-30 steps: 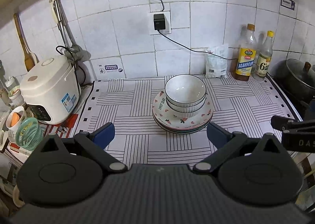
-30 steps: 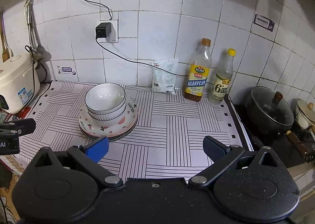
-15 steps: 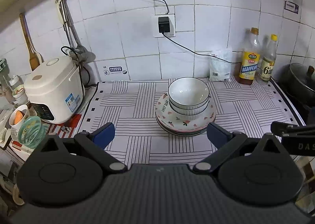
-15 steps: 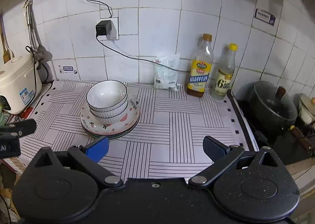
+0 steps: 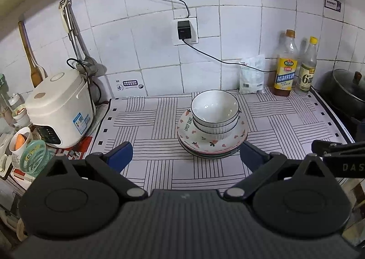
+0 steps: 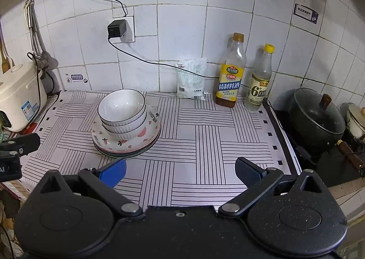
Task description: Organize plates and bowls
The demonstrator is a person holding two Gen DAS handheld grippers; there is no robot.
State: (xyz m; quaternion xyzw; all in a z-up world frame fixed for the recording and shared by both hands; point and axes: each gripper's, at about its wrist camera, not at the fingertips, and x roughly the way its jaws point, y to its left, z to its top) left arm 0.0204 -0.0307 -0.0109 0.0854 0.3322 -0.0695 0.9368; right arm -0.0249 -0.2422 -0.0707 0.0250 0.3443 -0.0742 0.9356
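White ribbed bowls (image 5: 215, 110) are nested on a stack of plates (image 5: 212, 145), the top one patterned with hearts and carrots, in the middle of the striped counter mat (image 5: 159, 126). The same bowls (image 6: 122, 108) and plates (image 6: 127, 142) show at the left in the right wrist view. My left gripper (image 5: 185, 155) is open and empty, held back just in front of the stack. My right gripper (image 6: 181, 172) is open and empty, to the right of the stack and nearer the counter's front edge.
A white rice cooker (image 5: 59, 108) stands at the left with cups and a green basket (image 5: 32, 158). Two bottles (image 6: 230, 72) and a white packet (image 6: 191, 78) stand against the tiled wall. A black pot (image 6: 317, 120) sits on the stove at the right. A cable (image 5: 228, 60) hangs from the socket.
Both grippers have drawn back and risen slightly, so the stack sits a little lower and farther in both views. The bowls and plates have not moved. Both grippers stay open.
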